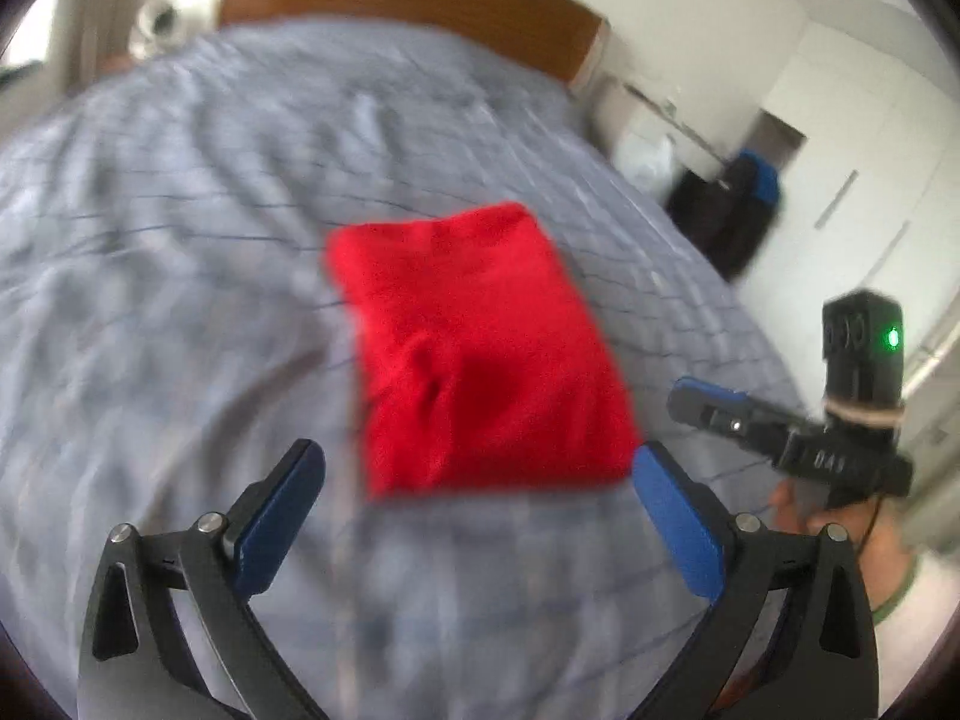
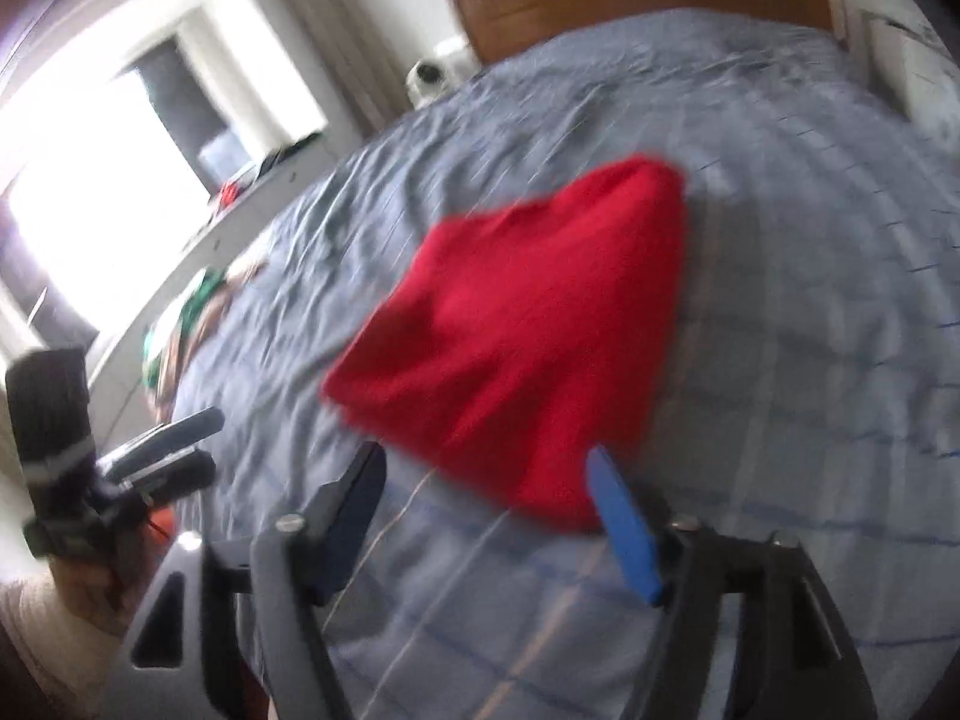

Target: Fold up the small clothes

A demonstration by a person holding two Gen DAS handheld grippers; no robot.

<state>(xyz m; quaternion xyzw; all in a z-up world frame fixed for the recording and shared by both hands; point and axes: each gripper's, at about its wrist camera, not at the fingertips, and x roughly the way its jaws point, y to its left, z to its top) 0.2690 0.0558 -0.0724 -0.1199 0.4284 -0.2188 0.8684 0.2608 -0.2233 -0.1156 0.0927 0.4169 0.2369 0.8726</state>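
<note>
Already folded, by the look: the red garment (image 1: 486, 354) lies as a compact rectangle on the bed, about the middle of the left wrist view.
Garment, right view: the same red cloth (image 2: 522, 336), its near corner at about 6 o'clock, just beside the blue pad.
Handling: soft, light and limp (a judgement from the dimple and creases near its centre); it will sag if lifted by one corner and slide easily over the cover.
Where to hold: the two near corners, or the near edge, pinched through all layers so the fold does not open.
Left gripper (image 1: 480, 468): jaws spread wide, empty, straddling the near edge of the garment; whether the pads touch the cloth cannot be told through the blur.
Right gripper (image 2: 489, 486): jaws apart, holding nothing, the blue pad close against the near corner.
Bedcover (image 1: 180, 276): grey-blue checked, wrinkled, under everything.
Headboard (image 1: 414, 0): wooden, at 12 o'clock.
Clutter: green-and-brown items (image 2: 186, 324) at 9 o'clock in the right view, well apart.
</note>
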